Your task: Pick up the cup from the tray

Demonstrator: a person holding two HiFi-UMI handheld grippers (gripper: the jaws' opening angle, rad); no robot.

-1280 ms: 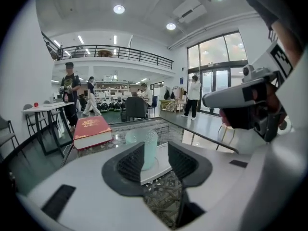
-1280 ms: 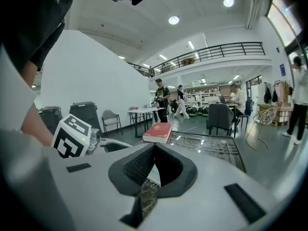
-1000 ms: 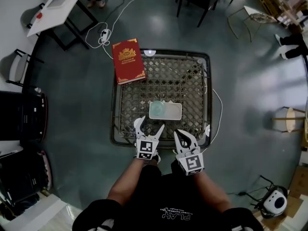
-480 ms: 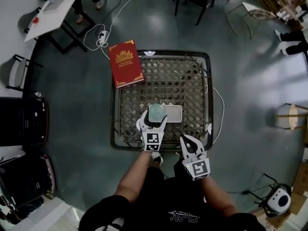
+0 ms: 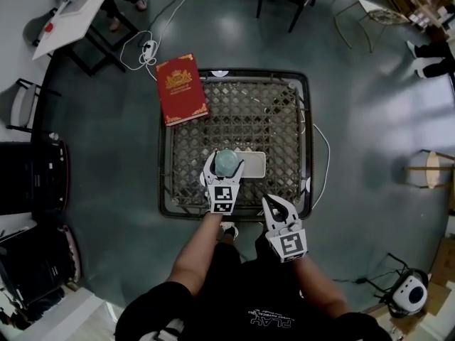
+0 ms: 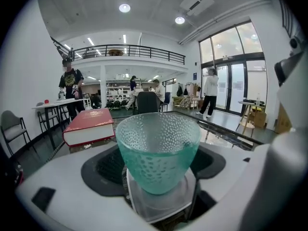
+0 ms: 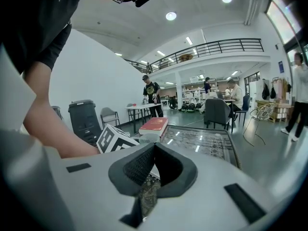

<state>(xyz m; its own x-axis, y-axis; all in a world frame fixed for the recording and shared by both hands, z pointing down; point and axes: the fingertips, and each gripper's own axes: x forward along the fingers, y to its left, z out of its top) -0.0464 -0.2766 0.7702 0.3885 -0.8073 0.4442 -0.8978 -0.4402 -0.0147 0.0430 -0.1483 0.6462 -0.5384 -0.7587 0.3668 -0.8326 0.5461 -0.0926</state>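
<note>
Indoors, tray (image 5: pixel 253 165) on lattice table (image 5: pixel 274 119), glossy floor (image 5: pixel 370 91)

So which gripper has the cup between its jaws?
The left gripper: its jaws have just been opening and stand either side of the green cup. The right gripper sits short of it, jaws shut on nothing.

Red book (image 5: pixel 182 89) at the far left corner of the lattice-topped table (image 5: pixel 279 119)
</note>
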